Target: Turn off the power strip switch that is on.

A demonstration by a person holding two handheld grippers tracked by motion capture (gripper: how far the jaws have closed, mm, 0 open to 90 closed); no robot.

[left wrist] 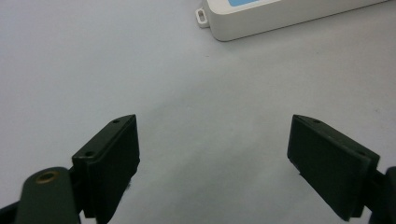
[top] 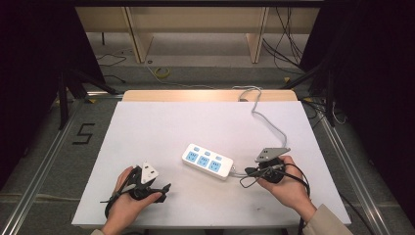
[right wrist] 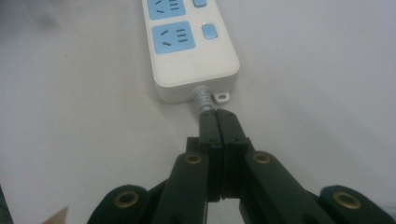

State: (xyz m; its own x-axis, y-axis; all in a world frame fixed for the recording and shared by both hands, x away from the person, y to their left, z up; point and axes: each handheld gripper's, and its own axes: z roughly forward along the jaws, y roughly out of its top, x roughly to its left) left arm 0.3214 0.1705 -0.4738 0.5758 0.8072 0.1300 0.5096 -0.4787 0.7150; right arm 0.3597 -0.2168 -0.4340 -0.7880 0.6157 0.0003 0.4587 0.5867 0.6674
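A white power strip [top: 208,161] with blue sockets lies at the middle of the table, and its near end [right wrist: 196,56] shows in the right gripper view. Its grey cord [top: 274,126] leaves the right end and runs off toward the back of the table. My right gripper [right wrist: 218,114] is shut, jaws pressed flat together, its tip right at the ribbed cord sleeve [right wrist: 201,99]. The cord disappears under the tip. In the high view the right gripper [top: 248,172] sits just right of the strip. My left gripper [left wrist: 214,151] stands open over bare table, with the strip's corner [left wrist: 243,25] ahead. It rests at the front left [top: 165,188].
The white table top [top: 161,127] has free room to the left and behind the strip. Beyond its far edge are wooden table legs [top: 139,36] and loose cables [top: 161,72] on the floor. Dark stands flank both sides.
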